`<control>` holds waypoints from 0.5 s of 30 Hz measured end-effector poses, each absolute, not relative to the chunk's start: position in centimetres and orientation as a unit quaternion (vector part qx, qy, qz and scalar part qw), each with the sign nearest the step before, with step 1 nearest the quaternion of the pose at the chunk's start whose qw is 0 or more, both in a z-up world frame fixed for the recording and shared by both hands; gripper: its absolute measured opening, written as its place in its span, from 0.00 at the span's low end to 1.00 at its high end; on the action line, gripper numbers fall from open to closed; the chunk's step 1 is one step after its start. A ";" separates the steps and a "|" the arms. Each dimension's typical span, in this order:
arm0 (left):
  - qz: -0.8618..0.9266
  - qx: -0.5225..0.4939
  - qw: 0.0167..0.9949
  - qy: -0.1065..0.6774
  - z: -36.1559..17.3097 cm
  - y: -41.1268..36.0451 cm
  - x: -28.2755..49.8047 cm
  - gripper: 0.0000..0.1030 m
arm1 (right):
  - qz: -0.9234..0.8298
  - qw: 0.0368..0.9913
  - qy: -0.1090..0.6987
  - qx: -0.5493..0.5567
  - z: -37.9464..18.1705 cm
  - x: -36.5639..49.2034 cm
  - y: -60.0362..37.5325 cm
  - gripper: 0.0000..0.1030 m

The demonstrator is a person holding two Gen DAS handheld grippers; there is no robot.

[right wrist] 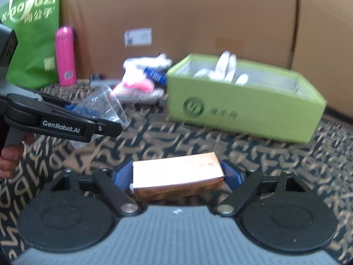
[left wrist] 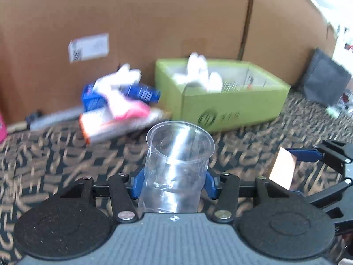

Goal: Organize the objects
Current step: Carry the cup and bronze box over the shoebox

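My left gripper is shut on a clear plastic cup, held upright above the patterned cloth. My right gripper is shut on a small copper-coloured box, held crosswise. The open green box with white gloves in it stands ahead; it also shows in the right wrist view. A pile of packets and a white glove lies left of the green box. The left gripper and cup show at the left of the right wrist view.
A big cardboard wall closes the back. A pink bottle and a green bag stand at the far left. A dark bag sits at the right. The patterned cloth covers the table.
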State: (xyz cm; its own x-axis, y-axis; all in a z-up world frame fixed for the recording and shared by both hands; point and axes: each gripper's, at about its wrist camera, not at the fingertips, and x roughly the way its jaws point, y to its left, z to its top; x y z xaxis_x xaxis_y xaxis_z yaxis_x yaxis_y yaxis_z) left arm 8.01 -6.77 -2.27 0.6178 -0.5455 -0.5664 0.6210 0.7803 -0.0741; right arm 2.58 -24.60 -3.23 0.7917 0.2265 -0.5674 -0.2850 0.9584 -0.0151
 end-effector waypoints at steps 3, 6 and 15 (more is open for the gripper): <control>-0.336 0.062 0.902 0.265 -0.1 -8.7 8.3 0.54 | 0.124 0.956 0.263 -0.047 -0.9 3.3 -26.0 0.82; -0.345 0.064 0.906 0.236 2.0 -11.0 9.0 0.54 | 0.111 0.965 0.232 -0.048 1.4 4.4 -27.4 0.82; -0.349 0.059 0.910 0.217 4.9 -17.1 13.7 0.54 | 0.023 0.984 0.168 -0.044 4.9 9.6 -31.8 0.82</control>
State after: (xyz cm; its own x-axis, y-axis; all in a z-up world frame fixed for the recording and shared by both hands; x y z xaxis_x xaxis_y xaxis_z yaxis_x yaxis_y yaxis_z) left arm 13.66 -17.12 4.87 0.6624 -0.6092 -0.4359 0.6605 0.7496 -0.0439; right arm 9.63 -31.84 4.87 0.9423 0.0303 -0.3335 -0.0600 0.9951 -0.0791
